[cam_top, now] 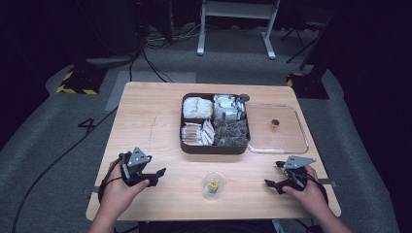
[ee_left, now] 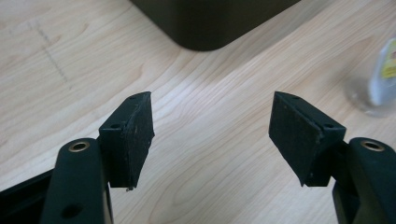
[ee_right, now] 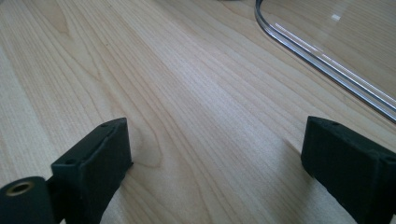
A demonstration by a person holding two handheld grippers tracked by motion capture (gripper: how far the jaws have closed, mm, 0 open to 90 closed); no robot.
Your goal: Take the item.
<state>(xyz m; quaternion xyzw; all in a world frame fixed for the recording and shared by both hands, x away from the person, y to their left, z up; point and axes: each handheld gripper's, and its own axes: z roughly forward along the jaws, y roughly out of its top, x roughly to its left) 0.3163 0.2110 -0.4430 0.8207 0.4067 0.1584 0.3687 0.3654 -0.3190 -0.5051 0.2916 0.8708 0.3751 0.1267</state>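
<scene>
A small clear cup (cam_top: 213,184) with something yellow inside stands near the front edge of the wooden bench (cam_top: 145,116), between the two tools and touching neither. The left tool (cam_top: 154,176) rests low on the bench at the cup's left with its jaws spread wide and nothing between them; the right tool (cam_top: 273,175) sits at the cup's right, likewise gaping and empty. Farther back is a dark tray (cam_top: 216,147) with four compartments of wrapped packets, and a clear lid (cam_top: 301,131) lies just beside it on the right, with a small dark-and-gold object (cam_top: 275,124) on it that is too small to make out.

In the left gripper view the cup (ee_left: 379,79) is blurred and cut off at the right edge, and a corner of the tray (ee_left: 210,23) shows at the top. The right gripper view shows the lid's curved rim (ee_right: 322,60) over bare wood beyond its own tool (ee_right: 217,156).
</scene>
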